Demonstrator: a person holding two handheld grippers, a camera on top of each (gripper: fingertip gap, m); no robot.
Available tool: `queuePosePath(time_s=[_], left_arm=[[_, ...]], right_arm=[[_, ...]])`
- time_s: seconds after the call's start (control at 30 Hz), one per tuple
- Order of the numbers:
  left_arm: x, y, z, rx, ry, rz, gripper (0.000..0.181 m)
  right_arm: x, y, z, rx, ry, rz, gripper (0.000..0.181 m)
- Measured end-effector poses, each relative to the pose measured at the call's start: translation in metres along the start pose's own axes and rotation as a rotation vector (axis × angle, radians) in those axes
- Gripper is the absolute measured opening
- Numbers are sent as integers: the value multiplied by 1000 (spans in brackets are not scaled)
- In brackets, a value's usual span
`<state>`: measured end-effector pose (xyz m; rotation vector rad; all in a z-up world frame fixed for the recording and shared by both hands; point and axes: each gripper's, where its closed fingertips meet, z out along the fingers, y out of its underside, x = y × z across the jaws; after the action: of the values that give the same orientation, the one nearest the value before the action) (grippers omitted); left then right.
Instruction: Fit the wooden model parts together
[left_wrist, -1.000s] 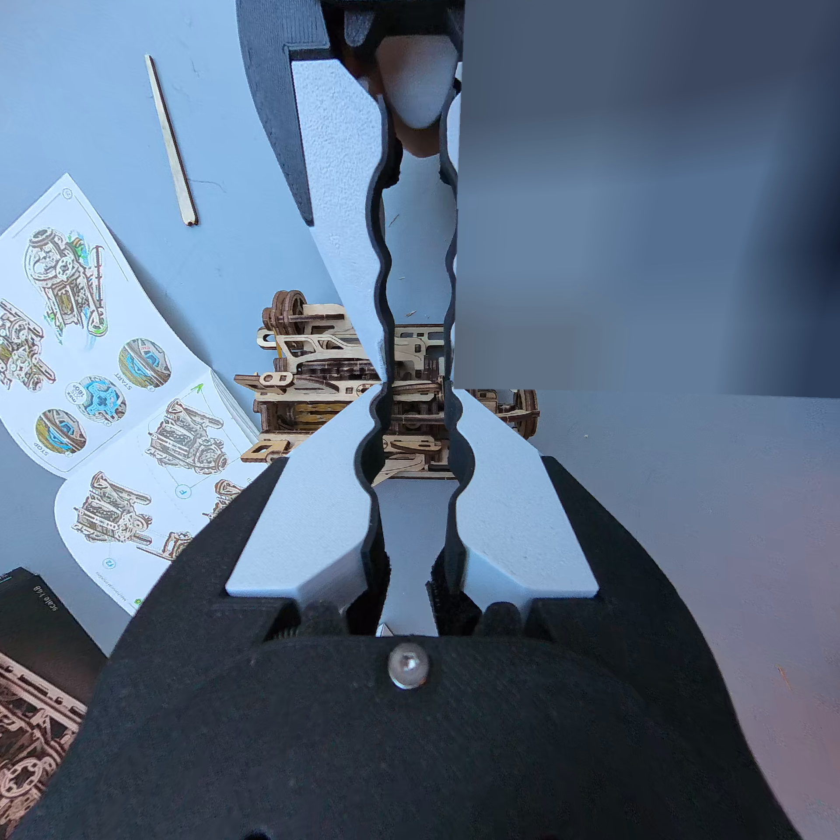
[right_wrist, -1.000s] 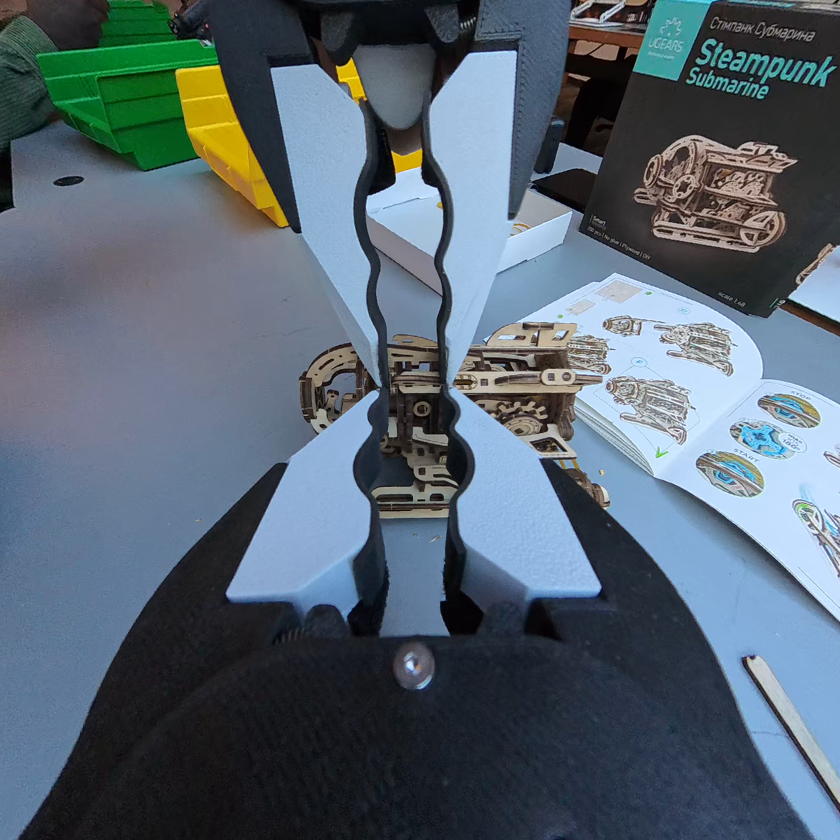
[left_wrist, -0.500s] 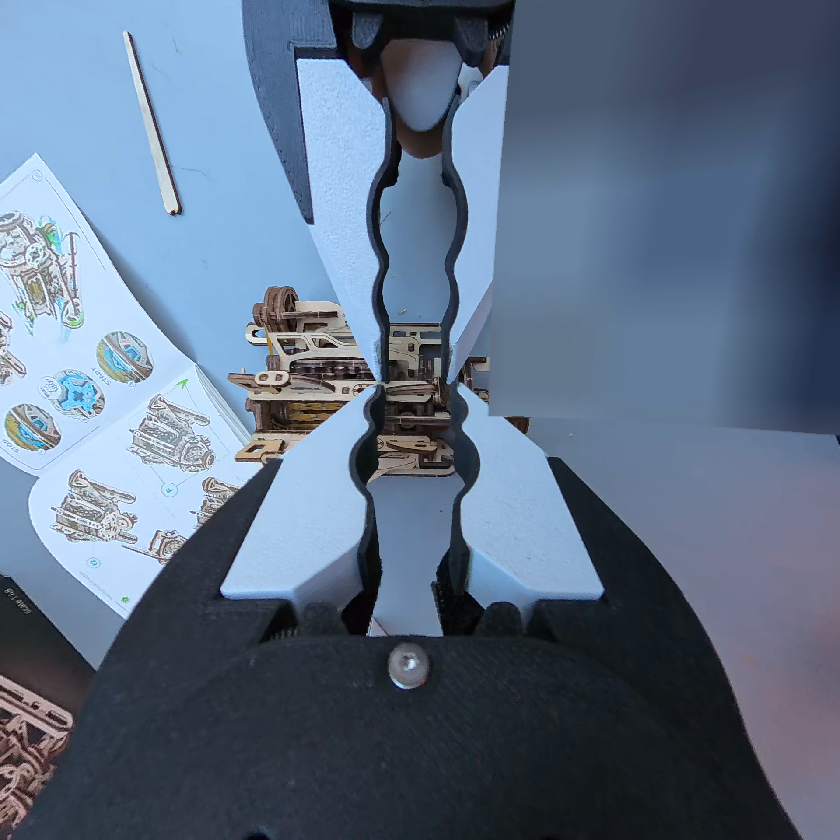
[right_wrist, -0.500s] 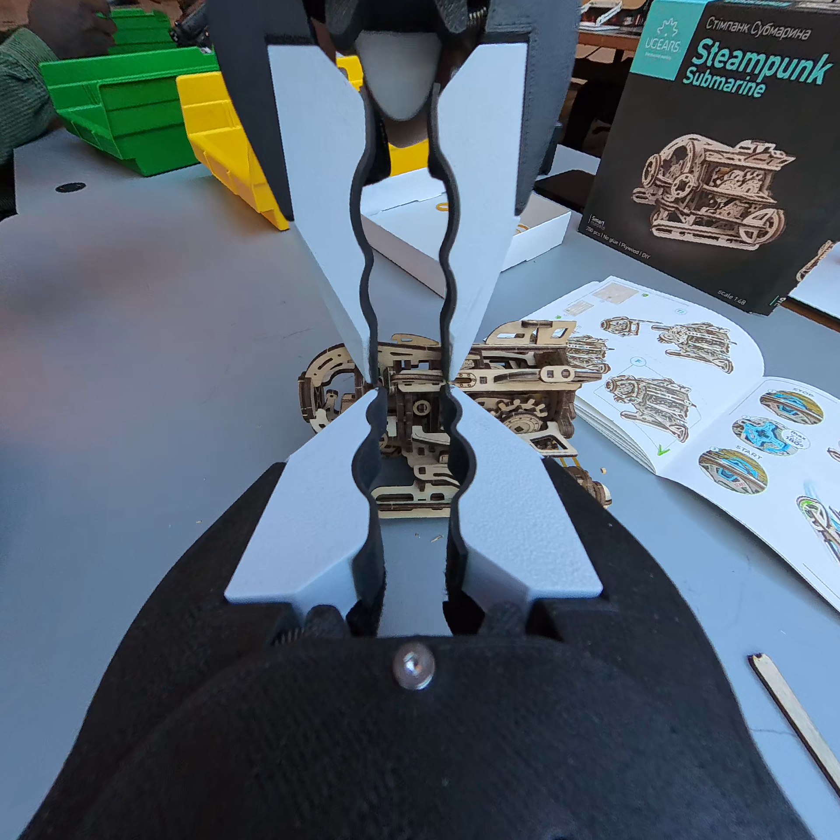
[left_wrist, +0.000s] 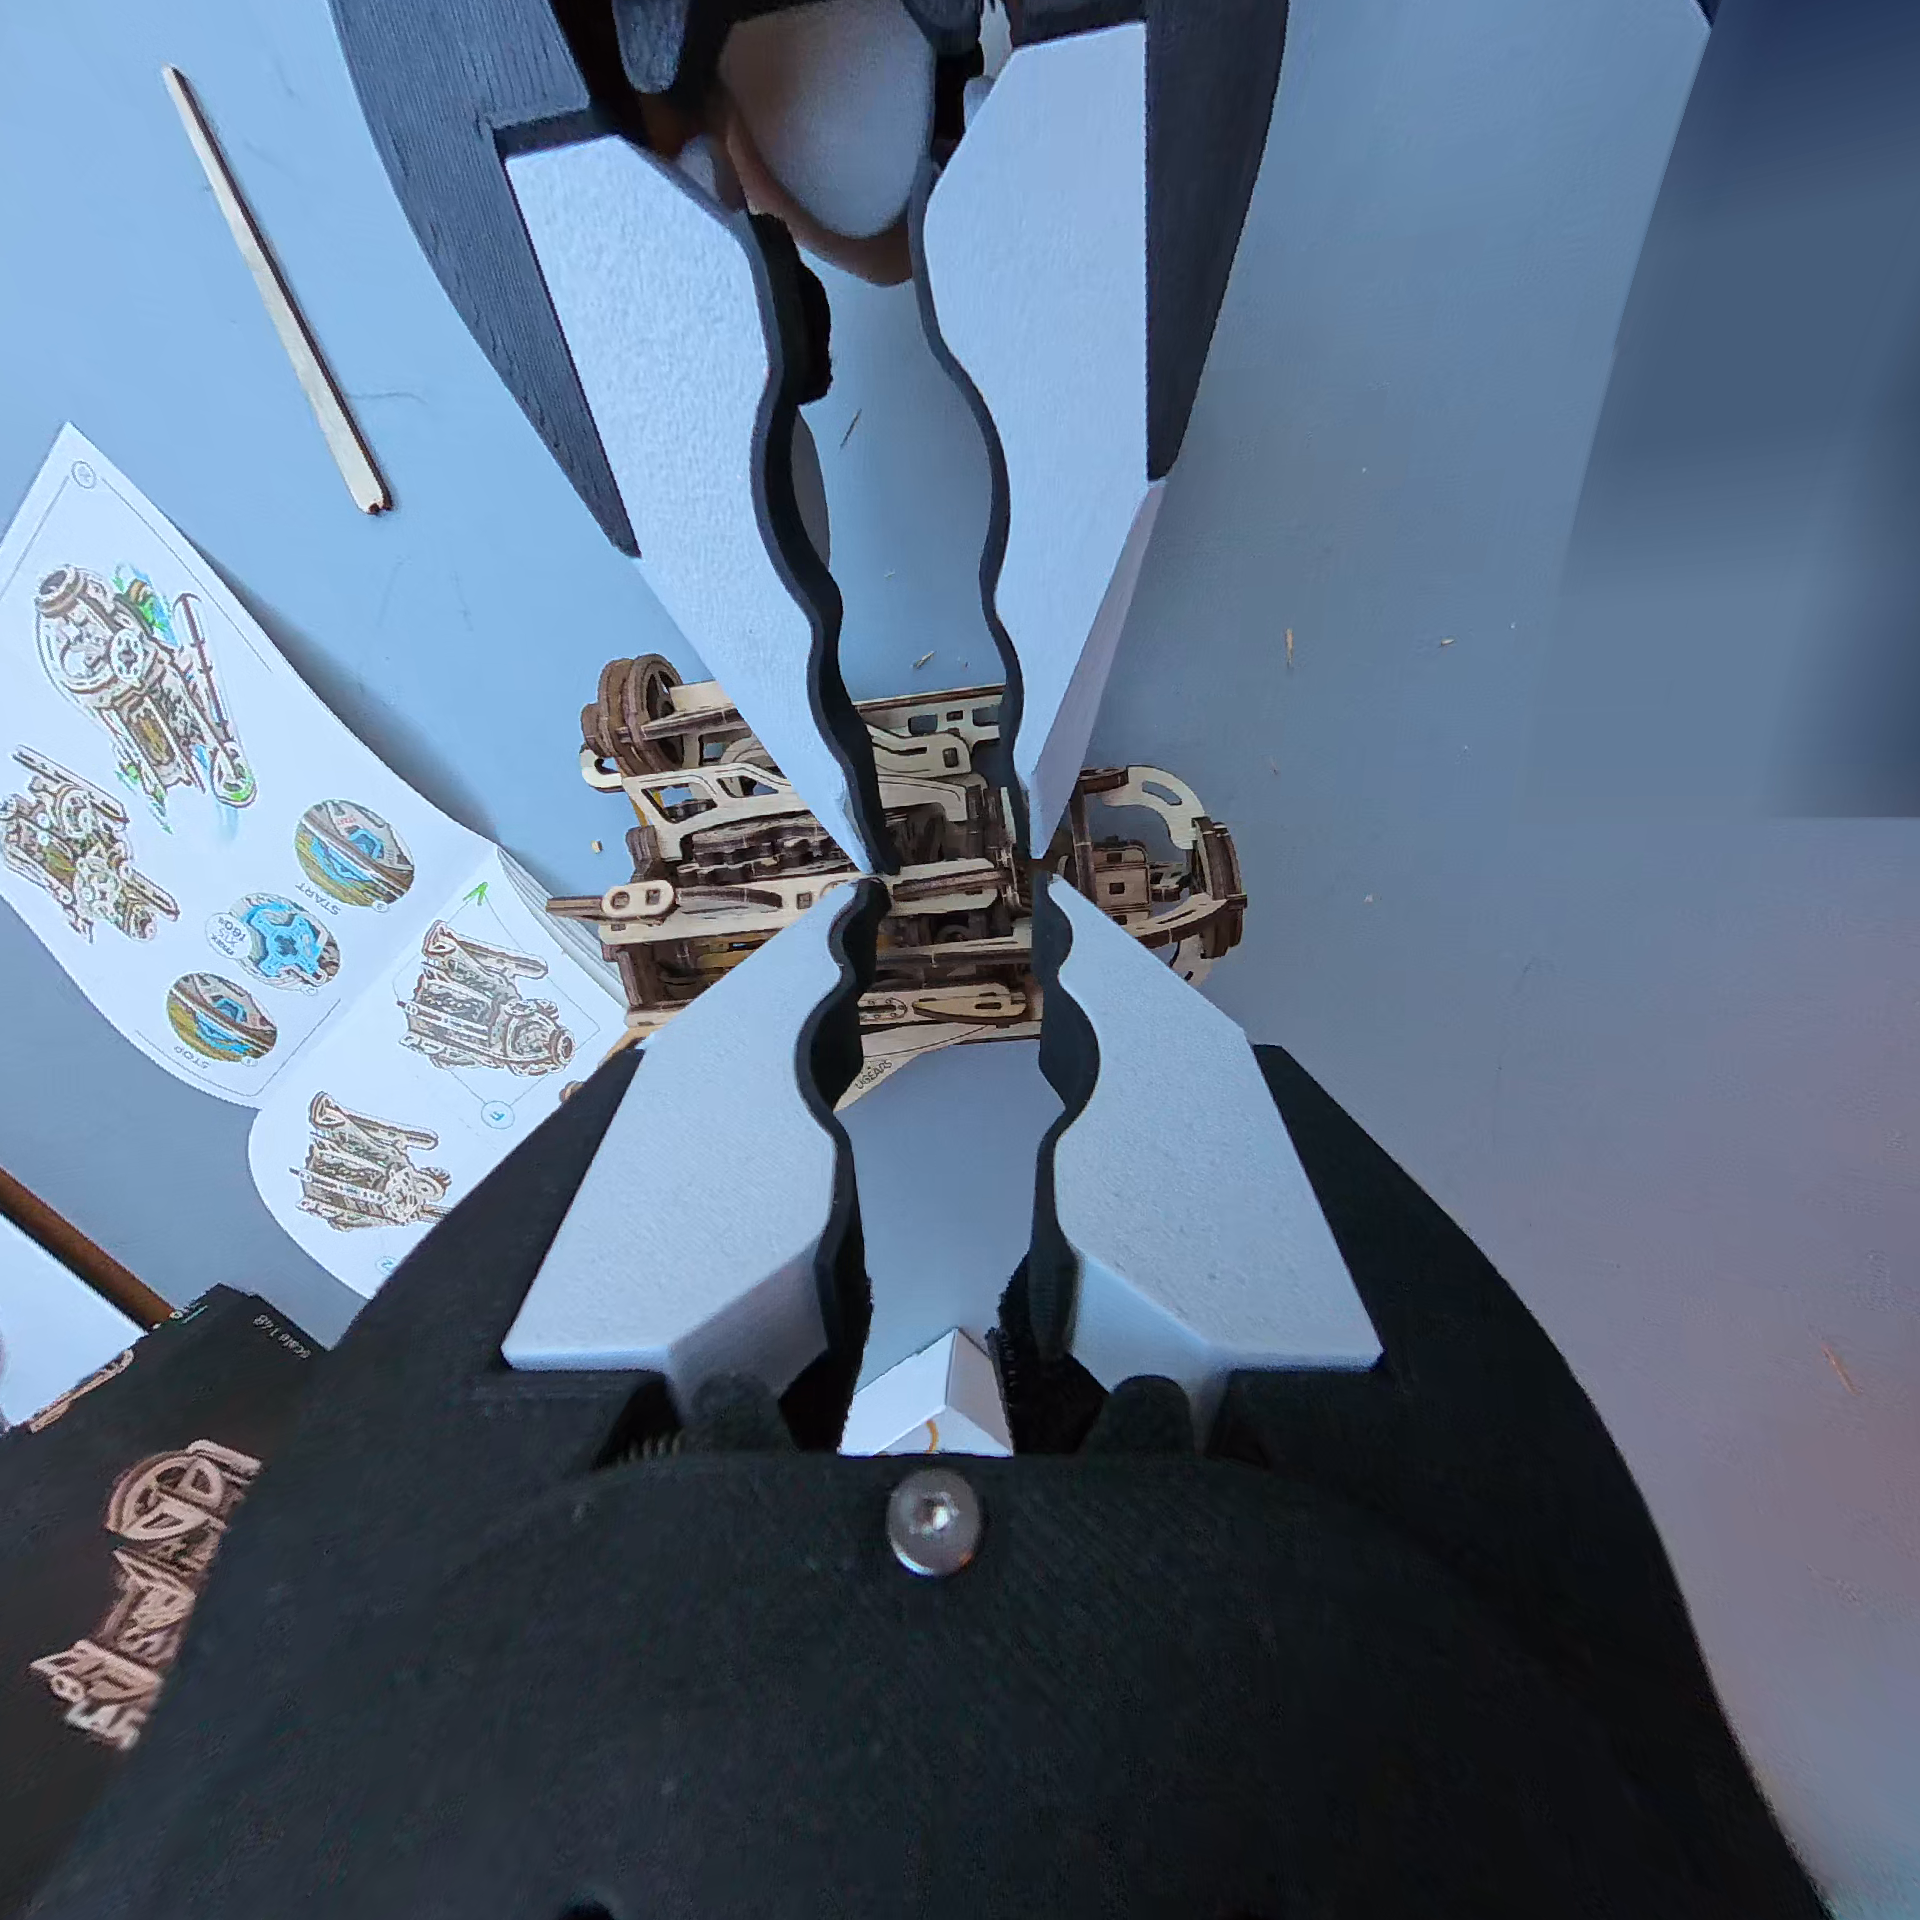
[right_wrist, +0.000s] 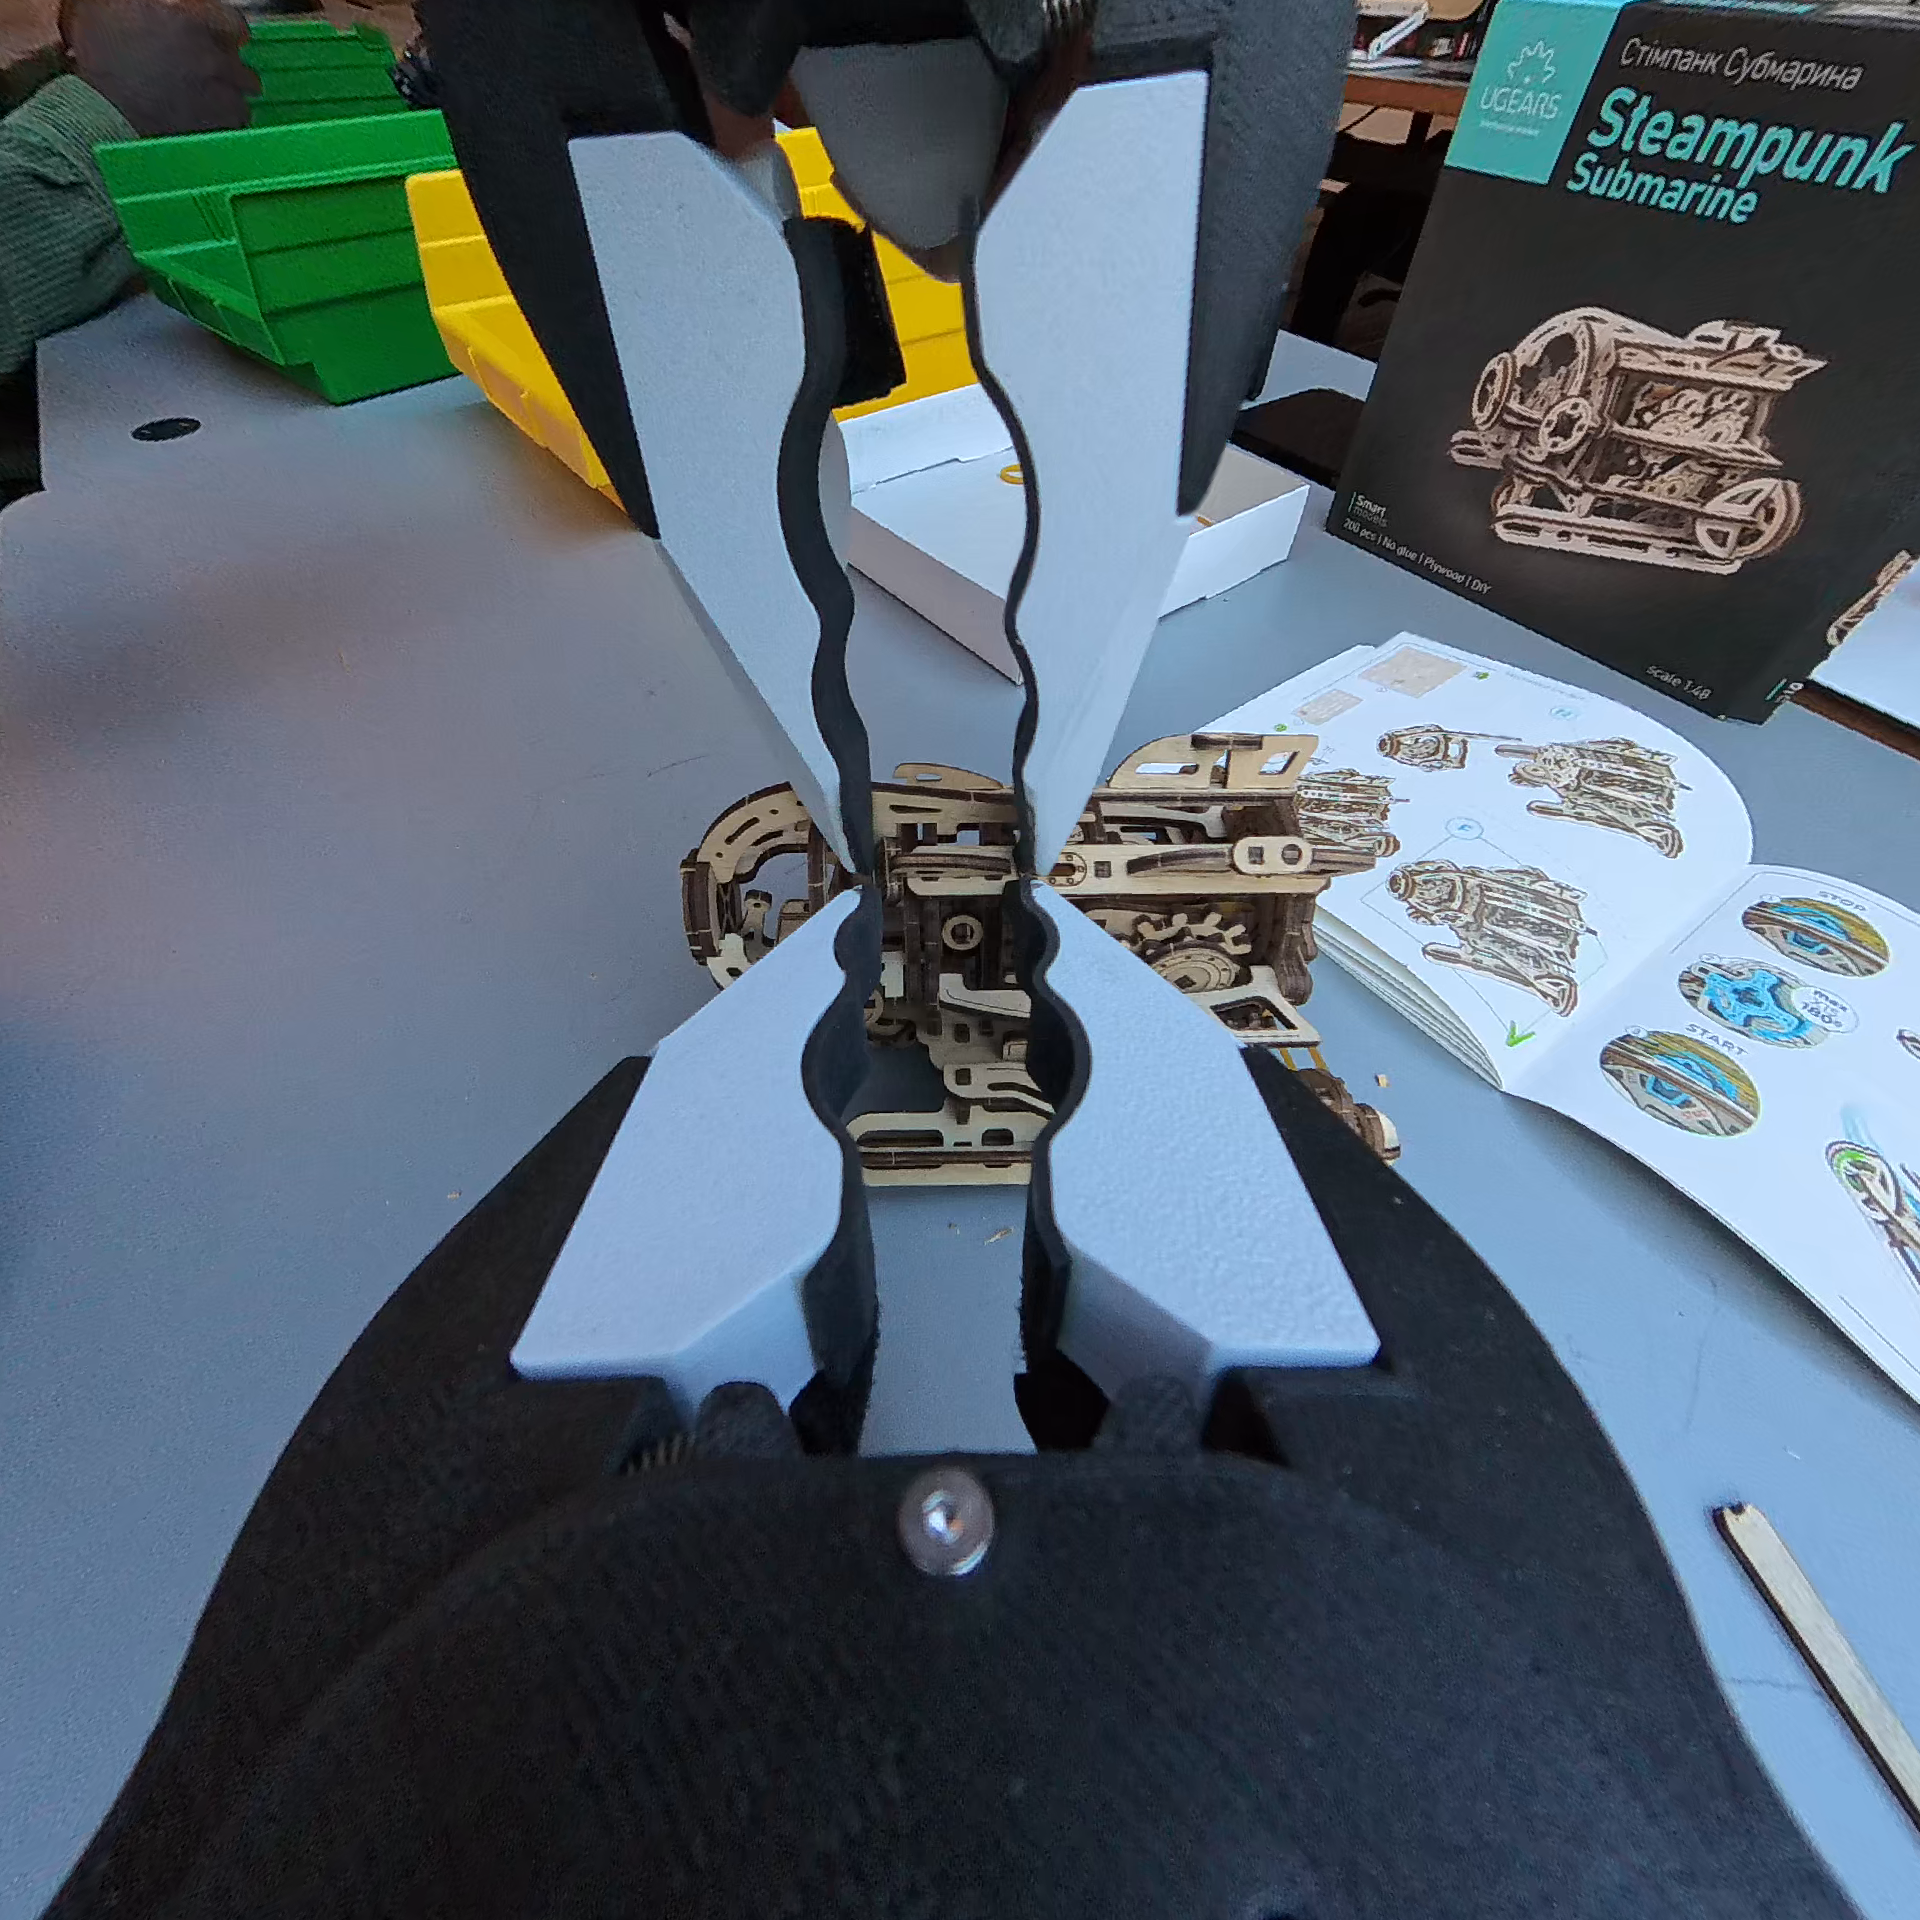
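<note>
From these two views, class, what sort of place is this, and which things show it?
Probably a hobby or workshop bench: a laser-cut wooden model sits on a grey table beside an open illustrated instruction booklet, with green and yellow plastic storage bins behind.

Grey table (right_wrist: 364, 831) bears wooden model (right_wrist: 1174, 935), booklet (right_wrist: 1662, 935), stick (left_wrist: 275, 301), box (right_wrist: 1662, 364).

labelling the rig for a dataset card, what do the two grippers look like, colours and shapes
Both match. The left gripper and right gripper each have a rough matte black body with a silver screw at its centre, and two pale grey wedge-shaped fingers tapering to points. Wavy black padding lines the inner edges. No cables or markings show.
</note>
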<state>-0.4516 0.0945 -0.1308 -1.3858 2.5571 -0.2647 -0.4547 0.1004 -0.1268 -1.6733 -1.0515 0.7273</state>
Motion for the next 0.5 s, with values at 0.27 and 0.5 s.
queuePosePath(time_s=[0.27, 0.5], left_arm=[[-1, -1, 1, -42, 4, 6, 25], [-1, -2, 1, -5, 0, -29, 25]], right_arm=[[1, 0, -1, -1, 6, -1, 23], [1, 0, -1, -1, 6, 2, 23]])
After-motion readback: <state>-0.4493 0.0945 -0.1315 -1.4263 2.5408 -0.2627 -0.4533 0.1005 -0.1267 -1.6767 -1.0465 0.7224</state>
